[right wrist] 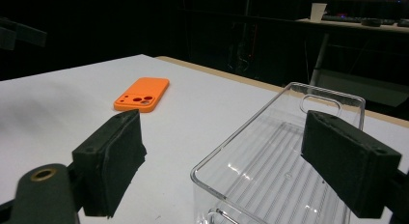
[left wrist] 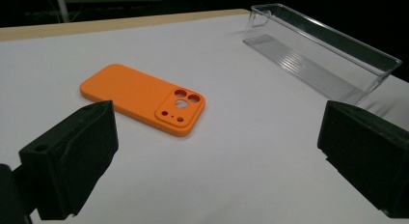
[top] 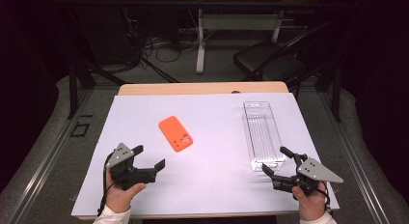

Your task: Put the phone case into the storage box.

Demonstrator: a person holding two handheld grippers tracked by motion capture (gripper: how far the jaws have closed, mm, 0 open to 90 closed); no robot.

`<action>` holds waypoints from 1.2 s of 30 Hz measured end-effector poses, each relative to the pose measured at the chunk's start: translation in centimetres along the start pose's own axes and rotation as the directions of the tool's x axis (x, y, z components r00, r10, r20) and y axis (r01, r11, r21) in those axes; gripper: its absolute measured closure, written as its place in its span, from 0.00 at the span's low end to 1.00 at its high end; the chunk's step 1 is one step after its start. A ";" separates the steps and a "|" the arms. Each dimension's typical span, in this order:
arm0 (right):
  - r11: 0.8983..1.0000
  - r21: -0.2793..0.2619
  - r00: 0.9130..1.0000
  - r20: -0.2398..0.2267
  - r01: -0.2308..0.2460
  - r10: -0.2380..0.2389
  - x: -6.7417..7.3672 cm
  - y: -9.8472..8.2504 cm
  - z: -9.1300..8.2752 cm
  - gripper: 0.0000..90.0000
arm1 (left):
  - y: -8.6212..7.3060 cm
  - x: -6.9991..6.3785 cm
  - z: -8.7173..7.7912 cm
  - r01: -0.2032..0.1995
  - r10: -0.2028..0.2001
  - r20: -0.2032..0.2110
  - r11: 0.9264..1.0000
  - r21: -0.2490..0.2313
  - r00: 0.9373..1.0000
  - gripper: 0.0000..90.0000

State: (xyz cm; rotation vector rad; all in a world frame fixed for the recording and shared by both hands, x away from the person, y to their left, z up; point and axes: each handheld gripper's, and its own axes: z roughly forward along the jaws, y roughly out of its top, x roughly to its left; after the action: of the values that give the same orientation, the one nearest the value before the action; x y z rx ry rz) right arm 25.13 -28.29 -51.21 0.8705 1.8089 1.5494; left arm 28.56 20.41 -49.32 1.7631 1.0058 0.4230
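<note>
We're looking out over a table [top: 144,195] covered in white, its wooden edge showing at the far side, with grey floor [top: 159,69] beyond and darkness all round. Behind it we've got a black chair [top: 263,57], a tangle of cables [top: 159,45], and another desk on a pale leg [top: 200,40].

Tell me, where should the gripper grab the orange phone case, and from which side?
Probably across its two long edges, near the middle. The orange phone case lies flat on the white table, camera holes up, so nothing sticks up to pinch. The left gripper is nearest, open and empty, so it could come down from above with one jaw at each long edge.
</note>
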 end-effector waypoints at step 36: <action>1.000 0.020 1.000 0.019 0.004 -0.005 -0.2 -0.3 0.1 0.15 | 5.9 1.4 10.4 -0.003 0.007 -0.053 0.997 0.077 0.999 0.67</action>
State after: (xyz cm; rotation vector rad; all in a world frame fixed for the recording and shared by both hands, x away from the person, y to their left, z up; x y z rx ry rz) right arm 25.36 -28.43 -51.49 0.8867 1.8142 1.5183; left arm 39.06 14.49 -48.70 1.8317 1.0679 0.4414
